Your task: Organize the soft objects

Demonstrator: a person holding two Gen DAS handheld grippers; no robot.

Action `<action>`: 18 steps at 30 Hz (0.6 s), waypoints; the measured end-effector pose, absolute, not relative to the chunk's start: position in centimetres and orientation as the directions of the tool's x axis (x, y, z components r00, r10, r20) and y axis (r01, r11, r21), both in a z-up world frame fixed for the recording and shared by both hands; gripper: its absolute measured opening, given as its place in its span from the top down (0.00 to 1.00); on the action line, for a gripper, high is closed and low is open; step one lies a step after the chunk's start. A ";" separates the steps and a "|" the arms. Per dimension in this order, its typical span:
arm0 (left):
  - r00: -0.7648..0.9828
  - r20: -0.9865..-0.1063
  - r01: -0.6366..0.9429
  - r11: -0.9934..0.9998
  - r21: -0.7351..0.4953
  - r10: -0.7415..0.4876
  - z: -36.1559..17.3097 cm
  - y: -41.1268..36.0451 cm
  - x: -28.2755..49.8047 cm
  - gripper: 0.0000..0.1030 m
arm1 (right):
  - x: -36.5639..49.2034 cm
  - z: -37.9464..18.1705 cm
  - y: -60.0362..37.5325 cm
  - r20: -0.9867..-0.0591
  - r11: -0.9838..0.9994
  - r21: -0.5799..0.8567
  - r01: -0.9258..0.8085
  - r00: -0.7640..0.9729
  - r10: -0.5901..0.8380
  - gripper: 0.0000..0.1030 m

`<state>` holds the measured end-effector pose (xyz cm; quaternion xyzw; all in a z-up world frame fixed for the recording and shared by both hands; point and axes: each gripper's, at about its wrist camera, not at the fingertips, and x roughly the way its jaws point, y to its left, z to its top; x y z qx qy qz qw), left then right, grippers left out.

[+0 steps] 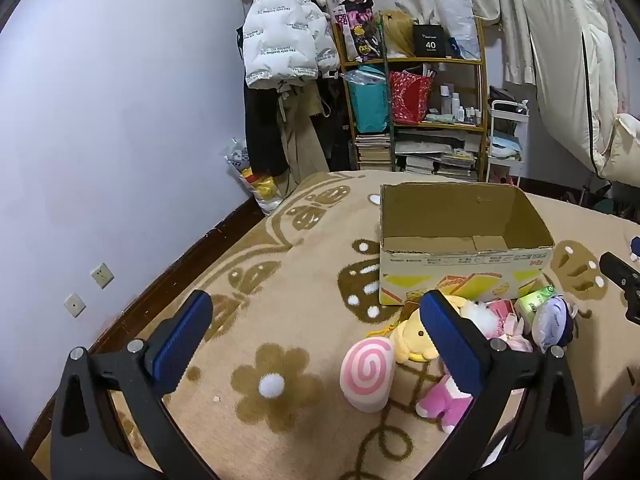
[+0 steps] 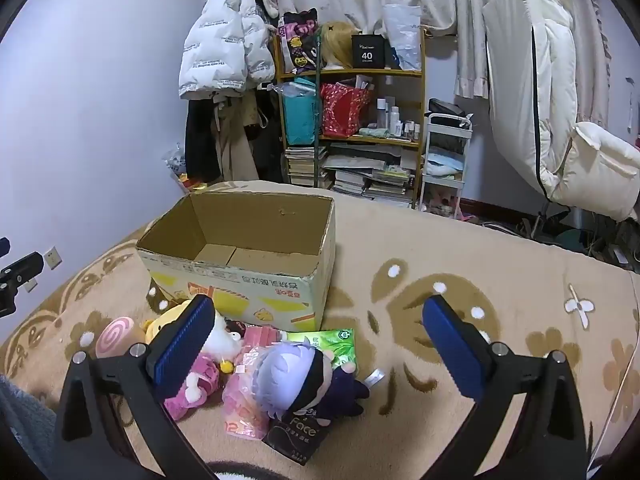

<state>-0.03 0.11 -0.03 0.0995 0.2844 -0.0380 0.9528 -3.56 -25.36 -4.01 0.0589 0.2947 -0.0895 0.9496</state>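
An open, empty cardboard box [image 1: 466, 276] [image 2: 240, 292] stands on the patterned beige blanket [image 1: 280, 280]. In front of it lies a heap of soft toys: a pink swirl roll cushion [image 1: 368, 372] [image 2: 114, 336], a yellow plush [image 1: 414, 340] [image 2: 168, 318], a pink plush [image 1: 444, 402] [image 2: 196, 384], a white fluffy plush [image 1: 480, 316] [image 2: 220, 340] and a lavender-haired doll [image 1: 554, 322] [image 2: 296, 376]. My left gripper [image 1: 316, 342] is open and empty, just left of the heap. My right gripper [image 2: 320, 344] is open and empty above the doll.
A green tissue pack [image 2: 332, 344], a pink plastic packet [image 2: 244, 404] and a black "Face" box [image 2: 298, 436] lie among the toys. A cluttered shelf [image 1: 416, 92], hanging coats [image 1: 280, 40] and a white cart [image 2: 444, 160] stand behind. The wall [image 1: 120, 120] is at left.
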 end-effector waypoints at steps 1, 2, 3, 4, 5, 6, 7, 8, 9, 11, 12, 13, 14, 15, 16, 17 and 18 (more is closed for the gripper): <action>0.835 -0.550 0.131 0.977 0.170 -0.016 -0.1 0.1 -0.1 0.01 | -3.6 -4.0 -25.3 -0.570 0.977 0.063 0.204 0.811 -0.132 0.00; 0.837 -0.547 0.131 0.975 0.177 -0.013 0.0 -0.5 -0.8 0.01 | -3.7 -4.0 -25.3 -0.568 0.977 0.064 0.203 0.813 -0.131 0.00; 0.839 -0.544 0.129 0.974 0.186 -0.007 0.0 -0.7 -1.1 0.01 | -3.7 -4.0 -25.2 -0.566 0.977 0.066 0.202 0.814 -0.131 0.00; 0.841 -0.541 0.127 0.973 0.192 -0.003 0.0 -0.8 -1.4 0.01 | -3.8 -4.0 -25.1 -0.564 0.977 0.066 0.202 0.816 -0.130 0.00; 0.843 -0.538 0.126 0.973 0.195 -0.001 0.1 -0.9 -1.8 0.01 | -3.7 -3.8 -25.8 -0.562 0.977 0.067 0.205 0.816 -0.133 0.00; 0.845 -0.535 0.125 0.972 0.198 0.000 0.1 -1.0 -2.2 0.01 | -3.6 -3.8 -25.8 -0.562 0.976 0.067 0.206 0.816 -0.134 0.00; 0.846 -0.533 0.123 0.972 0.200 0.002 0.2 -1.1 -2.5 0.01 | -3.5 -3.8 -25.9 -0.562 0.976 0.068 0.207 0.816 -0.134 0.00; 0.847 -0.532 0.122 0.972 0.202 0.004 0.2 -1.2 -2.9 0.01 | -3.4 -3.8 -25.9 -0.561 0.976 0.070 0.207 0.817 -0.133 0.00; 0.847 -0.531 0.119 0.972 0.204 0.007 0.2 -1.3 -3.4 0.01 | -4.2 -3.6 -25.8 -0.553 0.976 0.071 0.204 0.823 -0.132 0.00; 0.836 -0.549 0.128 0.972 0.195 0.000 -0.3 -1.2 -2.0 0.01 | -4.1 -3.5 -26.0 -0.550 0.976 0.071 0.205 0.824 -0.133 0.00; 0.824 -0.567 0.138 0.974 0.180 -0.012 -1.0 -0.9 0.0 0.01 | -3.9 -3.5 -26.1 -0.550 0.976 0.070 0.205 0.825 -0.134 0.00; 0.820 -0.572 0.140 0.974 0.178 -0.013 -0.5 -0.5 0.1 0.01 | -3.8 -3.5 -26.1 -0.550 0.977 0.069 0.204 0.824 -0.134 0.00; 0.820 -0.572 0.139 0.974 0.180 -0.011 -0.6 -0.6 0.0 0.01 | -3.6 -3.6 -25.9 -0.551 0.976 0.069 0.206 0.824 -0.135 0.00; 0.819 -0.574 0.141 0.974 0.176 -0.014 -0.4 -0.3 0.2 0.01 | -4.2 -3.4 -26.0 -0.546 0.973 0.083 0.217 0.827 -0.137 0.00; 0.819 -0.574 0.141 0.974 0.178 -0.014 -0.5 -0.3 0.2 0.01 | -4.2 -3.4 -26.0 -0.545 0.973 0.086 0.215 0.828 -0.135 0.00; 0.818 -0.574 0.141 0.974 0.179 -0.013 -0.5 -0.3 0.2 0.01 | -4.2 -3.5 -26.0 -0.545 0.973 0.086 0.215 0.828 -0.135 0.00; 0.818 -0.574 0.141 0.974 0.178 -0.014 -0.4 -0.3 0.2 0.01 | -4.3 -3.4 -26.0 -0.545 0.972 0.086 0.217 0.827 -0.136 0.00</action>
